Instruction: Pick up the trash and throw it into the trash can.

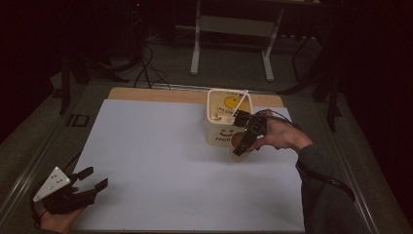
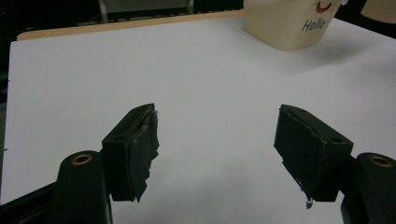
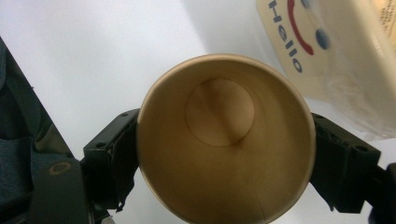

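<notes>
Two hand-held grippers are in play, and just one is working. The right hand-held gripper [image 1: 242, 140] has its jaws pressed against opposite sides of a brown paper cup [image 3: 226, 137], which is empty inside as seen in the right gripper view; in the high view the cup [image 1: 237, 141] sits just in front of the cream bin [image 1: 214, 131] printed with a smile and "Hello", close to its near wall, though whether they touch is hard to tell. The bin stands toward the far right of the white sheet [image 1: 170, 156] covering the counter and holds some litter and a white stick [image 1: 239, 103] leaning over its rim. The left hand-held gripper [image 1: 92, 180] rests at the near left corner, jaws spread wide on nothing. By my reading the pick-up is done and the cup is nearly at the bin; what remains is lifting it over the rim and letting go.
</notes>
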`<state>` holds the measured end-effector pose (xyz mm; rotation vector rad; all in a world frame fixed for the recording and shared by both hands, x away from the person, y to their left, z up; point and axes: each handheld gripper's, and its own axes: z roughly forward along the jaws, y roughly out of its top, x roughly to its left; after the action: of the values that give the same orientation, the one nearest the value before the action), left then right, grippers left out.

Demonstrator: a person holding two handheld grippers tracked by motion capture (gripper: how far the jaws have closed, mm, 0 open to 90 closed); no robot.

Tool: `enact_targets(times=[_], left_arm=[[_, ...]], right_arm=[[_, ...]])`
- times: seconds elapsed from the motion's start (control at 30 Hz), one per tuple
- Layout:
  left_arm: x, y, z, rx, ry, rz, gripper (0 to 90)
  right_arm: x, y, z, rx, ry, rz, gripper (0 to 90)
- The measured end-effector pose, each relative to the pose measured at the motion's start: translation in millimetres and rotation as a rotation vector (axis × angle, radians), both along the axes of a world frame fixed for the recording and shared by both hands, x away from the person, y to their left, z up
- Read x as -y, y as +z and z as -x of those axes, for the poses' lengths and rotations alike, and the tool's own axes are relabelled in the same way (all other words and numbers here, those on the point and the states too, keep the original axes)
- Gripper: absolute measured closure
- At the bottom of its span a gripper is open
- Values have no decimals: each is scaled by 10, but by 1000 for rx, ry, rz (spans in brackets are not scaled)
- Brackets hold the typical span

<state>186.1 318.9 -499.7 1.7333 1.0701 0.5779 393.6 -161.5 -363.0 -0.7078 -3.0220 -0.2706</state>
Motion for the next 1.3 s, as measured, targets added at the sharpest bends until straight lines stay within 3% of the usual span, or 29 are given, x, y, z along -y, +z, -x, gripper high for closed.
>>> enact_targets(times=[0.77,1.3], left_arm=[[-17,-4,12,-3,2,3,303],[-20,-9,12,-4,4,7,303]], right_arm=[[64,478,-37,28,9,1,190],[144,808,-62,46,-4,-27,190]])
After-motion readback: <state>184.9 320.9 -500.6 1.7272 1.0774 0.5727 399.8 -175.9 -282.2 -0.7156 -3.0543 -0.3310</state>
